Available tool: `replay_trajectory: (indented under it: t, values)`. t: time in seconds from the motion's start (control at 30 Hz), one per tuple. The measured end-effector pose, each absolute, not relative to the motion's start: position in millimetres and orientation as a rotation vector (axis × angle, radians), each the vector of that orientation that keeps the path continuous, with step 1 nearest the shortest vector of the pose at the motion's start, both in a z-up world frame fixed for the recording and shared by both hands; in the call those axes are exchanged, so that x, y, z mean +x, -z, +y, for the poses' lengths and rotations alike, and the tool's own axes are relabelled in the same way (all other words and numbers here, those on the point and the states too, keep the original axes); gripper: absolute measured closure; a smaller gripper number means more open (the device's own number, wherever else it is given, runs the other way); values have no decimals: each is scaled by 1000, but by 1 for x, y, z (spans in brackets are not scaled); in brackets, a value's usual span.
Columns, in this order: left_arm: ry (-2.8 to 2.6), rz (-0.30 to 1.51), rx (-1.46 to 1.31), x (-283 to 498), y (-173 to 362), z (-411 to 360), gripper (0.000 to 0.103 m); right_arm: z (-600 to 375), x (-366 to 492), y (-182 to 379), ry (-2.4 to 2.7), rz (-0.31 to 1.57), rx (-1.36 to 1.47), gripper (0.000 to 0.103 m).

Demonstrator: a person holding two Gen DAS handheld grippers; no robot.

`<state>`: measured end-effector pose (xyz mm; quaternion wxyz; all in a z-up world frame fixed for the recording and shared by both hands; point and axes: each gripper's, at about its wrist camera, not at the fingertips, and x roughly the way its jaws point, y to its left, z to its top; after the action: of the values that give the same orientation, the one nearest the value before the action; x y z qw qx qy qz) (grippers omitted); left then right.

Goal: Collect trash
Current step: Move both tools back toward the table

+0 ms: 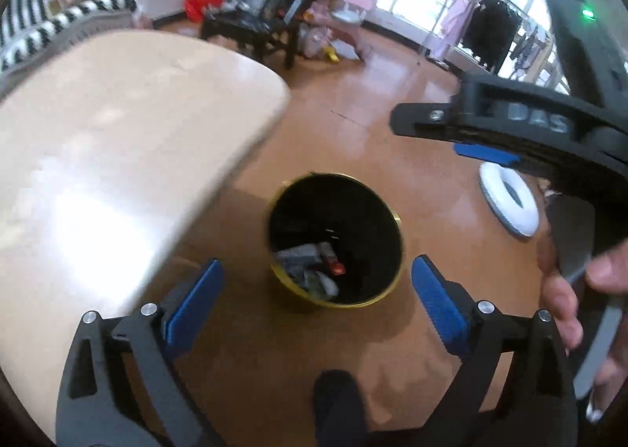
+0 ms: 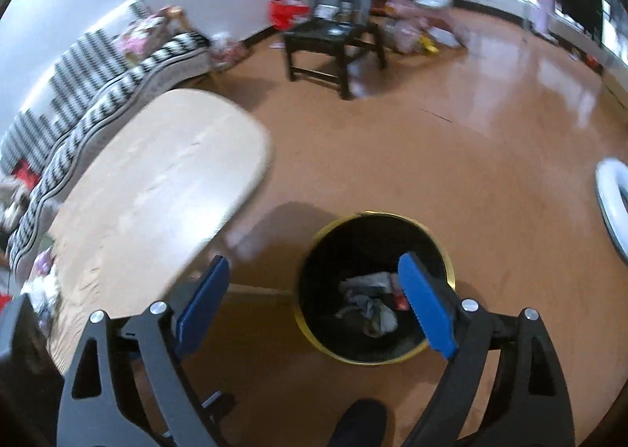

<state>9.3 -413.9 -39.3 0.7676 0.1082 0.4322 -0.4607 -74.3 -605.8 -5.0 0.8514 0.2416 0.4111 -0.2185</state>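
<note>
both the left gripper and right gripper hang spread and empty above the bin (crumpled trash already inside), table bare where visible.

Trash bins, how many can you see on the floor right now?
1. The black trash bin with a gold rim stands on the brown floor beside the table, trash inside it. Others may sit out of view.

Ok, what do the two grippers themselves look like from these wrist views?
Both match: the left gripper and the right gripper have black, curved, cut-out frames with silver round bolts at the joints and flat blue ribbed pads. In the left view the right gripper's body shows raised lettering that seems to read "DAS" and a green light above. No cables or sleeves visible.
</note>
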Motion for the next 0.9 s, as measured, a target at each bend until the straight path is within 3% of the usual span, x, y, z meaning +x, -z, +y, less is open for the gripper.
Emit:
replay_trajectory:
  t: [0.47, 0.67, 0.9]
  values:
    - [603, 796, 121, 57, -20, -166, 9, -396, 40, -43, 5, 837, 321, 18]
    - [452, 767, 95, 66, -20, -75, 9, -284, 76, -47, -191, 843, 205, 18]
    - [353, 802, 34, 84, -7, -13, 9, -222, 98, -38, -295, 848, 143, 18]
